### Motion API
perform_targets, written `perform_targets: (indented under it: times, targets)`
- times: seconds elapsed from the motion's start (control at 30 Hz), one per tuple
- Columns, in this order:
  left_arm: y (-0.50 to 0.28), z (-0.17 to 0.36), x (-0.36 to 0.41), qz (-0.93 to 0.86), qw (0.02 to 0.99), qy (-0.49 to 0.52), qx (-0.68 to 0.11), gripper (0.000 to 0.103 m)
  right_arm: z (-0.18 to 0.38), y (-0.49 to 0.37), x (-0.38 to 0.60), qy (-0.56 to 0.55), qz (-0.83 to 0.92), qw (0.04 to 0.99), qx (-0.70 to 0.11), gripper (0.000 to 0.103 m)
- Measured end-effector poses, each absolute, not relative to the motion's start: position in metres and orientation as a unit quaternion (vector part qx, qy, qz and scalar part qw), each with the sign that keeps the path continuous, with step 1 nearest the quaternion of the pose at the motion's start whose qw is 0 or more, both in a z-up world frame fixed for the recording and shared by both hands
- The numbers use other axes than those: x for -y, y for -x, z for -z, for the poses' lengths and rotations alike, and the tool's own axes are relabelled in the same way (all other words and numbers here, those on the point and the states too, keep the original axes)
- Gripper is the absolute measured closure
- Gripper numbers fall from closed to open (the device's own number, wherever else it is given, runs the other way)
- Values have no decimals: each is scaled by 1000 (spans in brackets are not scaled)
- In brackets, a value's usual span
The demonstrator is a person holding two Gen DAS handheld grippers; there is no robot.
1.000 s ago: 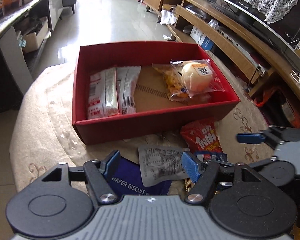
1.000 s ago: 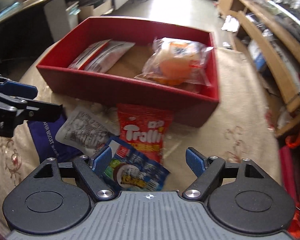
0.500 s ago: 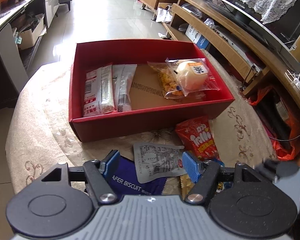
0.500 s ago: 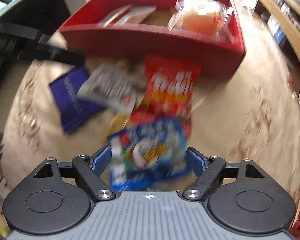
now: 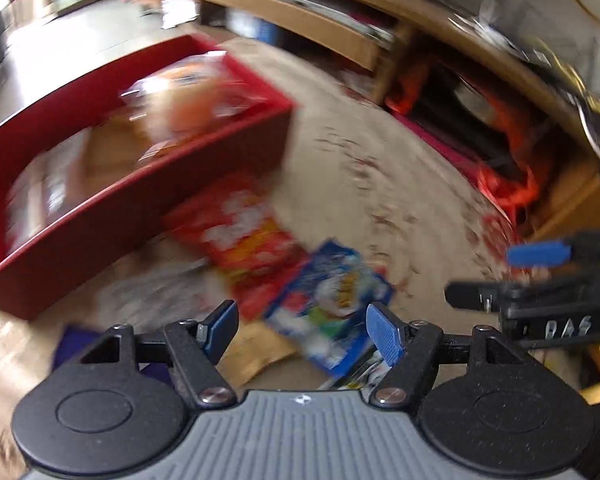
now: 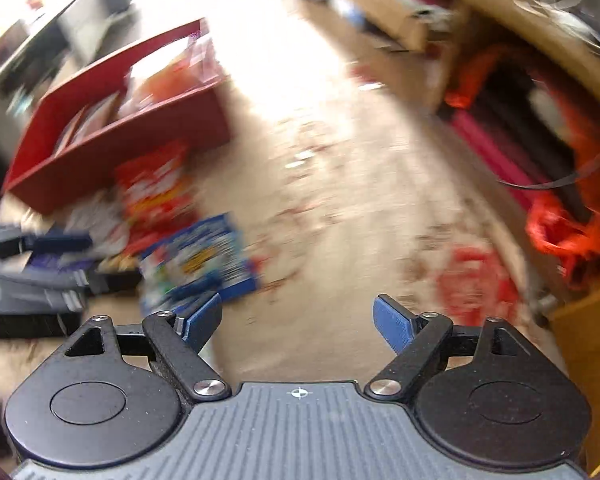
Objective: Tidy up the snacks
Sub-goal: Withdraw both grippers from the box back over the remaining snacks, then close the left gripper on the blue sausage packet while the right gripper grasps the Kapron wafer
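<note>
Left wrist: both hand-held grippers (image 5: pixel 302 332) (image 6: pixel 298 326) gape empty, just widening, above blue packet (image 5: pixel 332 300)

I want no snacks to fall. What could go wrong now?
The blue packet lies partly on the red packet, so grabbing one might drag the other. The left gripper and right gripper, both open and empty, are close together and could bump. Everything looks blurry, so aiming may be hard.

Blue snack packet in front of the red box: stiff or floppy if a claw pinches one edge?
Probably floppy: the blue snack packet looks like a thin, flat film pouch lying partly over other packets. Likely light, so it may slide on the tablecloth when nudged. Blur hides finer detail.
</note>
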State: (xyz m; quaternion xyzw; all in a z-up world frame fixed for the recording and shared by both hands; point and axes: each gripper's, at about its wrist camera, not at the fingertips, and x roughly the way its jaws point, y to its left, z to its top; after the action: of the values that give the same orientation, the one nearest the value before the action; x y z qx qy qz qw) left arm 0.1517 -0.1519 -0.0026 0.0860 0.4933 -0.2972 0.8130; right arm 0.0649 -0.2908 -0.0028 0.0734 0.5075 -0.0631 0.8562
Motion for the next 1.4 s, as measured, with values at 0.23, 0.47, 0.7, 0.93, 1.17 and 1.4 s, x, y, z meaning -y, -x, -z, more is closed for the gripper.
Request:
perform_targets:
  times: [0.23,0.47,0.7,0.93,1.17,1.4]
  targets:
    - [-160,35,206,349,778,-211,-478,31,1,-70,318,-121,51,855,-501,15]
    - [-147,43,208,338,782,-211,-480,33,-2,-73,320,-111,50,860,-495,15]
    - [-124,33,176,311,783,-168,-511,53,-7,-71,312,-101,37,866,-489,15]
    - [-122,43,187,285,787,-175,-519,35,-8,-70,301,-89,24,868,-488,15]
    - [-116,46,185,261,796,-178,-516,38,-7,-69,306,-94,30,866,-490,16]
    - [-111,35,139,233,799,-97,-546,39,-6,-65,288,-68,14,865,-497,17]
